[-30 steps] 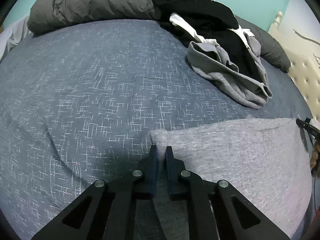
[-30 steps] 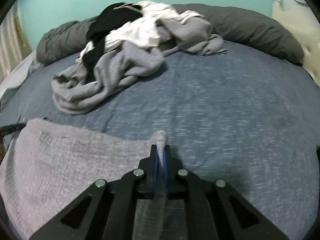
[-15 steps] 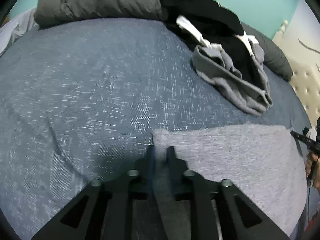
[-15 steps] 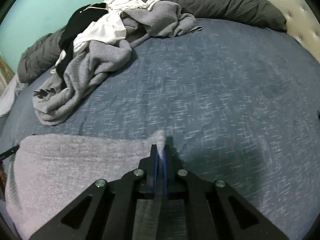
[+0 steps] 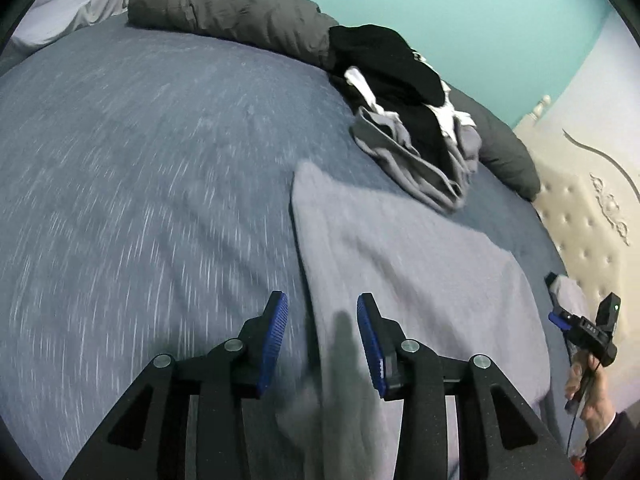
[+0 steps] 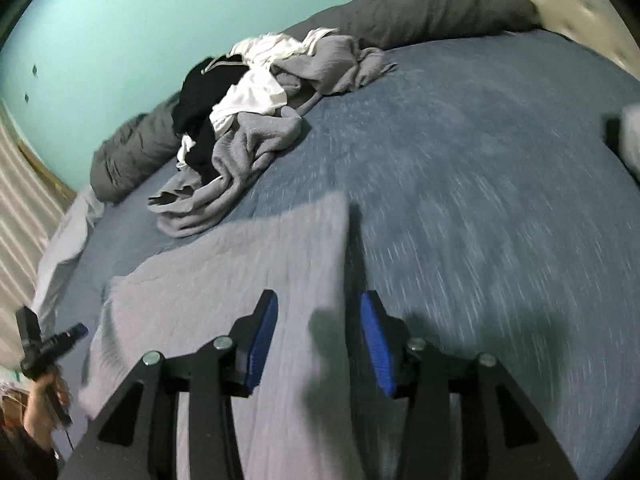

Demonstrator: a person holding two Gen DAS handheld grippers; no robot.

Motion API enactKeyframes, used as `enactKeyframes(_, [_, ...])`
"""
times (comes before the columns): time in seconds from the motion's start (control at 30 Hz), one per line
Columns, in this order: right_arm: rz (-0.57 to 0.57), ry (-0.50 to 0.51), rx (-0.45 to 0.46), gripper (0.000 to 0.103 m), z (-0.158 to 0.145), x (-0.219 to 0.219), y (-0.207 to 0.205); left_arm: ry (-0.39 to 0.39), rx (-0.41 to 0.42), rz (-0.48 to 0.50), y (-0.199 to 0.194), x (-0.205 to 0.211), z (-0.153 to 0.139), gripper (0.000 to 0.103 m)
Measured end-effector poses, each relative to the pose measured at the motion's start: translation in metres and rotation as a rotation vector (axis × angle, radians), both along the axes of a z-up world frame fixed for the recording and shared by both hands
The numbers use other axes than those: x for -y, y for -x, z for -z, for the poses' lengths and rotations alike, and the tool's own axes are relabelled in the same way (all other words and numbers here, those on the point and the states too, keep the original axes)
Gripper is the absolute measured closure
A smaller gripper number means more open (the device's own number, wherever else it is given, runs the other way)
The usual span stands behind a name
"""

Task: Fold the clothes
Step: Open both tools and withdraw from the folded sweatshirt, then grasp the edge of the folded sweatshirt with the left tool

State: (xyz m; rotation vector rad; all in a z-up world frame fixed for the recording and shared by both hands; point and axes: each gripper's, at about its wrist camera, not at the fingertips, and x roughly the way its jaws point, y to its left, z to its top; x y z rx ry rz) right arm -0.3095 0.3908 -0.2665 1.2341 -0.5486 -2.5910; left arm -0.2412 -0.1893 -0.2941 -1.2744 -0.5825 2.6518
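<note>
Where both tools pinched the far corners of the grey garment half a second ago, left tool and right tool now stand apart, holding nothing. Garment lies released, flat on the blue bed, near the unfolded pile. Judgement: one fold laid; next needs fresh grips.
</note>
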Motion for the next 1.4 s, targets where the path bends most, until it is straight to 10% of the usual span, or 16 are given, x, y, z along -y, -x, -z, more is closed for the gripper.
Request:
enactKeyframes(0.43, [0.026, -0.005, -0.011, 0.051, 0.013, 0.017, -0.139, 0.086, -0.003, 0.068, -0.094, -0.026, 0.001, 0.050])
enactKeyframes(1.07, [-0.027, -0.110, 0.044, 0.051, 0.039, 0.034, -0.134, 0.194, 0.044, 0.126, -0.092, -0.051, 0.024, 0.050])
enactKeyframes(1.27, [-0.051, -0.132, 0.071, 0.054, 0.046, 0.037, -0.126, 0.204, 0.051, 0.133, -0.092, -0.054, 0.028, 0.067])
enactKeyframes(1.4, [-0.048, -0.156, 0.047, 0.073, 0.041, 0.038, -0.126, 0.220, 0.045, 0.126, -0.093, -0.054, 0.027, 0.090])
